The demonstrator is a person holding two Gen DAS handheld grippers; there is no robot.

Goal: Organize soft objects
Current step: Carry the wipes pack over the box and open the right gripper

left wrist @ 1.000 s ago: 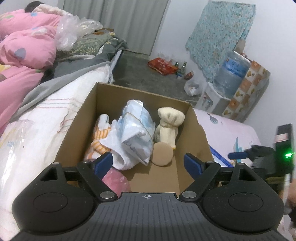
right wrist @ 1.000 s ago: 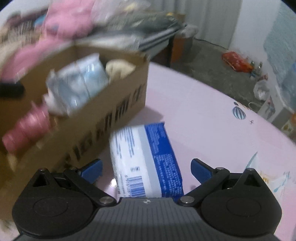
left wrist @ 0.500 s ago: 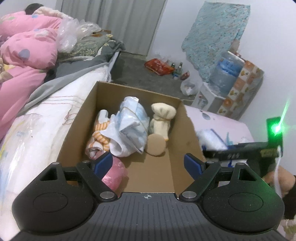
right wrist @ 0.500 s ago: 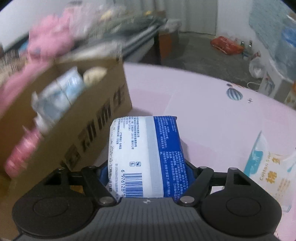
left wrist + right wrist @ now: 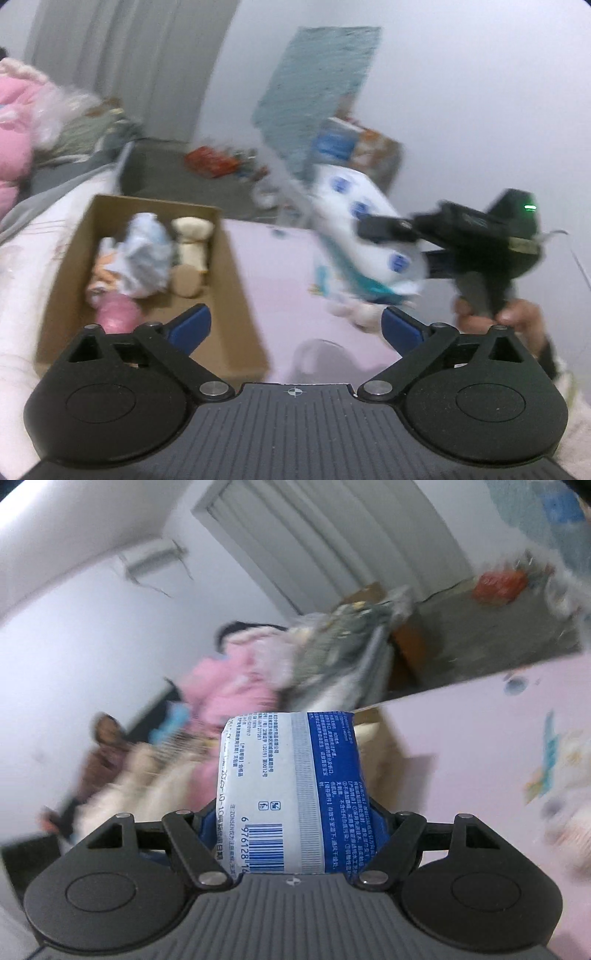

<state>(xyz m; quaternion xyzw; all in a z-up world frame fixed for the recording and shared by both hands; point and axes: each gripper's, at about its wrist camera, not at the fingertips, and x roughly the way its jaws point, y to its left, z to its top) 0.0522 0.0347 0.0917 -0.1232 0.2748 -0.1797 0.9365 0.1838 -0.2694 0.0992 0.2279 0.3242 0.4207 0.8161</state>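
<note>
Clamping the pack (image 5: 291, 794), the right hand-held gripper (image 5: 291, 834) carries it, likely toward the box (image 5: 236, 273); the empty left hand-held gripper (image 5: 295, 326) is opening wide.

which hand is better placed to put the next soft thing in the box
Right. The right gripper is already shut on the blue and white pack, lifted off the pink surface beside the cardboard box. The left gripper has nothing between its fingers, and its jaws are opening.
</note>
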